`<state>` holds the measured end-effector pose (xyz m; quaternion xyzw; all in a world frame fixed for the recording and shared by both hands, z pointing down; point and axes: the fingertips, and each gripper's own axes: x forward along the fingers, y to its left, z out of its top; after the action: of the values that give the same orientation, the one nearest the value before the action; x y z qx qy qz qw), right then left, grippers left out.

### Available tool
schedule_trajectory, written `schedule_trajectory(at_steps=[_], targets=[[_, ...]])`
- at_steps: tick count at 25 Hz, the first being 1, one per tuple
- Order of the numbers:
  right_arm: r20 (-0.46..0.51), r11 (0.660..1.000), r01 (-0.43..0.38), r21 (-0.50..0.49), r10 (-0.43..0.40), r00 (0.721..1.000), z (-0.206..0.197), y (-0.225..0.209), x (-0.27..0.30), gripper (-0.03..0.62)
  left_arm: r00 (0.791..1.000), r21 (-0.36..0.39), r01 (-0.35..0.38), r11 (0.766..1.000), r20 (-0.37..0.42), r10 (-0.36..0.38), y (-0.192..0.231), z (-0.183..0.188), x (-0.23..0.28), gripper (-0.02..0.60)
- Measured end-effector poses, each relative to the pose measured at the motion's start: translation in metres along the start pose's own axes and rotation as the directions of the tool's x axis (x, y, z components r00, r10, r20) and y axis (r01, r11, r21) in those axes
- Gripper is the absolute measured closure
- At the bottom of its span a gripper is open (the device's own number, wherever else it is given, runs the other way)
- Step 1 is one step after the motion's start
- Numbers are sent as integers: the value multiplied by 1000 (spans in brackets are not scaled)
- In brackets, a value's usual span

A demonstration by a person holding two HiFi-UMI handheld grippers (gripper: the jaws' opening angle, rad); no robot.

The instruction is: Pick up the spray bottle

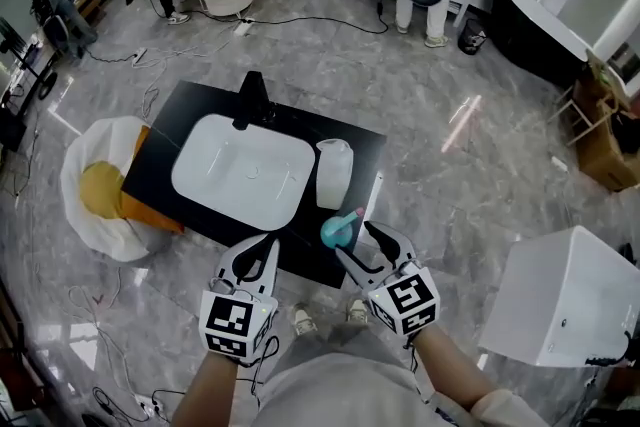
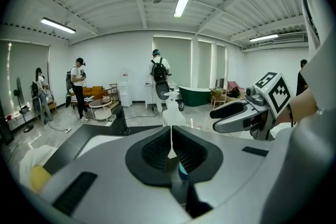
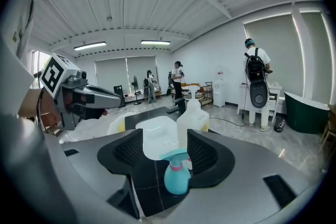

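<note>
- While hovering over the near edge of the black counter (image 1: 345,137), presenting the right gripper (image 1: 357,243) with its jaws spread wide and clamping nothing.
- Framing the spray bottle (image 3: 176,173) in the gap between those jaws, as seen in the right gripper view; apparently touching neither pad, with the body sitting nearer the camera than the jaw tips.
- Standing upright near the front right corner of the counter: teal body, pink collar, teal trigger head. Sitting just in front of a taller white jug (image 1: 333,173) and beside the white basin (image 1: 240,175).
- Holding the left gripper (image 1: 264,249) with its jaws pressed together and nothing between them; hanging at the counter's front edge, to the left of the spray bottle and apart from it.
- Judging the step in hand as approach and alignment ahead of the grasp: bottle resting on the counter, not yet gripped or lifted.
- Calling next, by estimate, for centring the right gripper so both pads flank the round body below the collar, then closing firmly, then raising straight up.
- Allowing for a smooth, rounded body: risking a slip or a tip toward the jug if pinching off-centre or too high on the trigger head.
</note>
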<state>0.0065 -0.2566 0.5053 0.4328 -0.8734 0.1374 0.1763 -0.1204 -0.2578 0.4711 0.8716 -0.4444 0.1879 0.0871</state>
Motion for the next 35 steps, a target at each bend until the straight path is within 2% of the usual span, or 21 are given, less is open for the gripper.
schedule_trajectory(at_steps=[9, 14, 18, 24, 29, 32, 35], targets=[[-99, 999, -39, 20, 41, 994, -48, -13, 30, 296, 994, -19, 8, 1000, -107, -10, -10, -43, 31, 555], [-148, 998, -56, 37, 61, 987, -74, -16, 53, 296, 990, -35, -13, 999, -140, 8, -2, -67, 42, 555], [-199, 998, -53, 41, 61, 978, -94, -19, 69, 298, 985, -54, -32, 998, -173, 23, 7, -80, 46, 556], [-245, 1000, -28, -7, 25, 969, -112, -24, 90, 298, 975, -74, -18, 997, -221, 1, 6, -102, 50, 555], [-226, 1000, -3, -14, 0, 974, -107, -28, 103, 304, 976, -86, -36, 996, -218, 17, 6, -106, 48, 555], [-207, 1000, 13, -10, -15, 978, -106, -31, 105, 350, 979, -98, -50, 994, -202, 29, 9, -103, 44, 555], [-196, 1000, -3, -7, 1, 981, -101, -30, 106, 370, 985, -104, -74, 992, -165, 56, 16, -95, 39, 555]])
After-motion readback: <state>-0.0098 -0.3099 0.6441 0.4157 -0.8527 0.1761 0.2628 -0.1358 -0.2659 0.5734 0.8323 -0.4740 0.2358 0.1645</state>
